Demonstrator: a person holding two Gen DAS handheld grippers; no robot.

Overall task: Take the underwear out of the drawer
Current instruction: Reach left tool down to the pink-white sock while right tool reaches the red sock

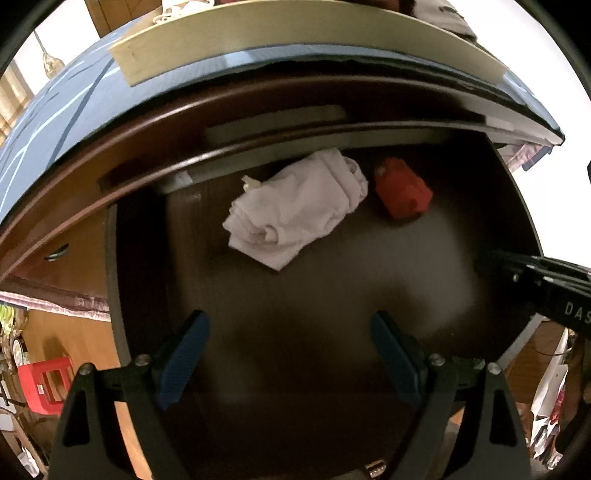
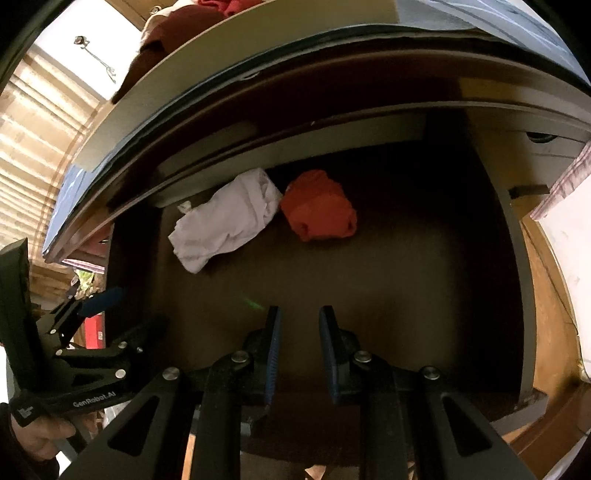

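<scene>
An open dark wooden drawer (image 1: 122, 280) (image 2: 517, 280) holds a folded white garment (image 1: 295, 208) (image 2: 225, 219) and a folded red-orange garment (image 1: 402, 192) (image 2: 319, 205) near its back. My left gripper (image 1: 290, 325) is open and empty, above the drawer floor in front of the white garment. My right gripper (image 2: 298, 321) has its jaws partly apart and holds nothing, in front of the red garment. The right gripper also shows at the right edge of the left wrist view (image 1: 491, 260). The left gripper also shows at the left of the right wrist view (image 2: 99, 299).
The bed frame and a blue patterned mattress (image 1: 55, 110) overhang the drawer's back. A pale board (image 1: 258, 33) lies on the mattress. A red plastic stool (image 1: 40, 384) stands on the floor at the left. Clothes lie on the bed (image 2: 177, 29).
</scene>
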